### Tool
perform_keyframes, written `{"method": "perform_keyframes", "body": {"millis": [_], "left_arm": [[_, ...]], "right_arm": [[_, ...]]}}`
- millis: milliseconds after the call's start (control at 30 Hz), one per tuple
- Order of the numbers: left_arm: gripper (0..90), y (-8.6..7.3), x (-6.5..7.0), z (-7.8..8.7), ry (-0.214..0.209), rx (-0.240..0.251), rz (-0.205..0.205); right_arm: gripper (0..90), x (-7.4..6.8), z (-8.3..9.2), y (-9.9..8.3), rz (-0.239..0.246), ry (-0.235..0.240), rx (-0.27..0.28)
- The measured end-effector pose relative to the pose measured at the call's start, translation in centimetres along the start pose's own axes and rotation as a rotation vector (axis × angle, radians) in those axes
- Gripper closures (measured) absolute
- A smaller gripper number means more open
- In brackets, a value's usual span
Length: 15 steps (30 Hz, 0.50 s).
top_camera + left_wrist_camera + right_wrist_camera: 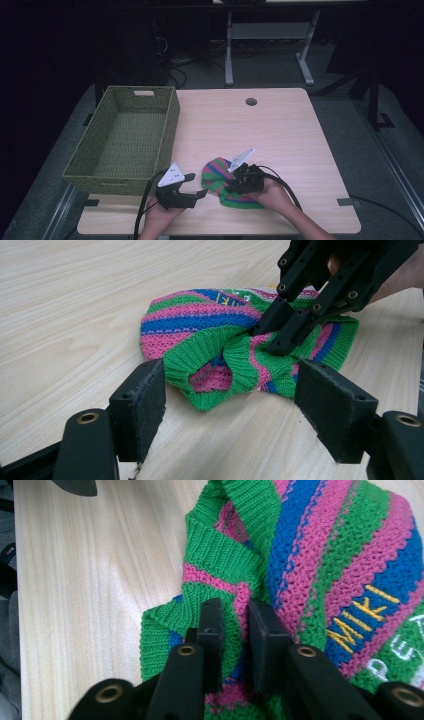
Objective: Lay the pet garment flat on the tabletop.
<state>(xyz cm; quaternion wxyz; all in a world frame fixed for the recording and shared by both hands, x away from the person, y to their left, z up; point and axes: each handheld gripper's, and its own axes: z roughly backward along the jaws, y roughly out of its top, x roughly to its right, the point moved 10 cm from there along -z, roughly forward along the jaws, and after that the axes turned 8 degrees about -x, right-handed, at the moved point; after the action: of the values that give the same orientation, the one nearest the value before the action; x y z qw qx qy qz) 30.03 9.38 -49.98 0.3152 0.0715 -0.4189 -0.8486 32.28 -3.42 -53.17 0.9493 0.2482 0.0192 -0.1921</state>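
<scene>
At the left of the high view stands a rectangular woven basket, olive green, with a coarse plaited weave, sloping walls and a slot handle cut into its far wall. It rests on the left part of a pale wood-grain table, whose top has rounded corners and a round cable hole near the far edge.

Lower centre-left of that view, the left gripper is held just off the basket's near right corner. Its body is matte black, with a grey three-cornered plate on top. In the left gripper view its two jaws carry flat, block-shaped black pads and stand wide apart with nothing between them; the knit lies just beyond their tips.

The knitted garment lies crumpled in the lower centre of the high view, on the table near its front edge. It is a chunky rib-and-purl knit in green, pink and blue stripes, with a ribbed green hem and yellow embroidered letters.

To its right, the right gripper bears down on the knit. Its jaws are nearly together, clamped on a raised fold of the green and pink fabric
</scene>
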Motion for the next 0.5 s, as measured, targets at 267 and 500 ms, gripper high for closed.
{"method": "perform_keyframes", "body": {"millis": [267,500], "left_arm": [[28.2,0.0,-0.1,0.1,-0.003,0.005,0.008],[28.1,0.1,-0.1,0.1,-0.001,0.011,0.010]], "right_arm": [[81.7,-0.1,0.8,0.3,0.000,0.000,0.027],[81.8,-0.7,2.6,1.1,-0.008,0.008,0.078]]}}
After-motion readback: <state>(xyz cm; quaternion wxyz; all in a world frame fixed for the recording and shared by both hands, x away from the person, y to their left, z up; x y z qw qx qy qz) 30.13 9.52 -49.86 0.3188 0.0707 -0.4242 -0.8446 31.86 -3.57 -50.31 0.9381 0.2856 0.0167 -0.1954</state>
